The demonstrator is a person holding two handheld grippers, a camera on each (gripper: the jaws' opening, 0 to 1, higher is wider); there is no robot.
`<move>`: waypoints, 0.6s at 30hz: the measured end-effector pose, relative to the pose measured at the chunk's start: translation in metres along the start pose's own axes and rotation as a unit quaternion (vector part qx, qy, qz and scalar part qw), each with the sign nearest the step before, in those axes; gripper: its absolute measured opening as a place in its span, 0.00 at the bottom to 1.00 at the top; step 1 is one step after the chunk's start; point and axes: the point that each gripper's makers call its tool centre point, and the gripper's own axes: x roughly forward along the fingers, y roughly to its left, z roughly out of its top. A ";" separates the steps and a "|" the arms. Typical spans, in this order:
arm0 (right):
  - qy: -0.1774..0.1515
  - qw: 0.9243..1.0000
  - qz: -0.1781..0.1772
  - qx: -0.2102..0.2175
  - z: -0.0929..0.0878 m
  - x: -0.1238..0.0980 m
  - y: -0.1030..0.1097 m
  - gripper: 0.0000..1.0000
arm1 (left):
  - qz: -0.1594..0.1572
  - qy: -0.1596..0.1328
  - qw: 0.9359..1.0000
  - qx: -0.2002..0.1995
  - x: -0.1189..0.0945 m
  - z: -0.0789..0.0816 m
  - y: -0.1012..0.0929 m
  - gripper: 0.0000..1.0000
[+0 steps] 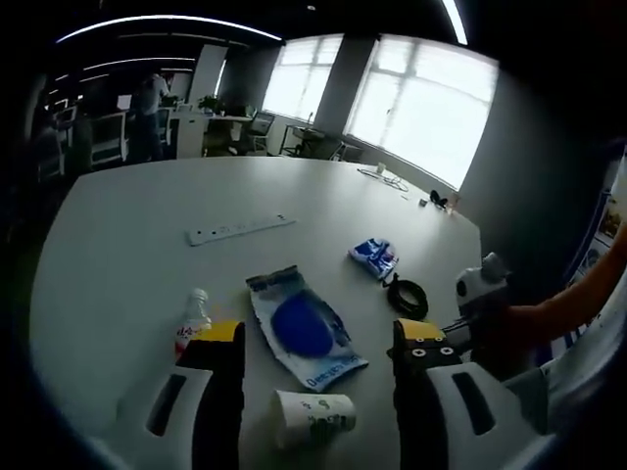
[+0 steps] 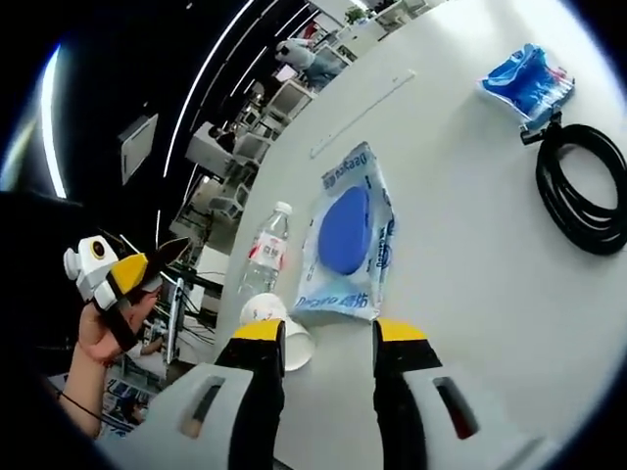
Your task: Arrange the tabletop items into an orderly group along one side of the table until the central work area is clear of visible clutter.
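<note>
A blue-and-white pouch lies flat on the white table, just beyond my left gripper, which is open and holds nothing. A paper cup lies on its side between that gripper's jaws, close to the camera. A small water bottle lies by the left jaw. In the right gripper view the same pouch, bottle and cup sit just ahead of my right gripper, which is open and empty. The left gripper shows at the left edge, held in a hand.
A small blue packet and a black cable coil lie right of the pouch, and appear again as the packet and coil. A long white strip lies farther back. A person's forearm enters from the right. Desks and chairs stand beyond the table.
</note>
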 end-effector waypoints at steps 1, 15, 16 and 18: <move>0.002 1.000 -0.001 0.004 -0.001 0.002 -0.001 0.33 | 0.000 0.001 1.000 -0.002 0.000 -0.002 0.001 0.61; -0.014 0.988 -0.004 0.156 -0.007 0.019 -0.011 0.29 | -0.001 0.000 1.000 -0.014 0.000 -0.011 0.003 0.60; -0.015 0.986 -0.004 0.166 -0.008 0.019 -0.010 0.28 | -0.001 -0.001 1.000 -0.015 0.000 -0.011 0.003 0.60; -0.022 0.982 -0.004 0.189 -0.008 0.021 -0.011 0.29 | -0.001 -0.001 1.000 -0.015 0.000 -0.012 0.003 0.59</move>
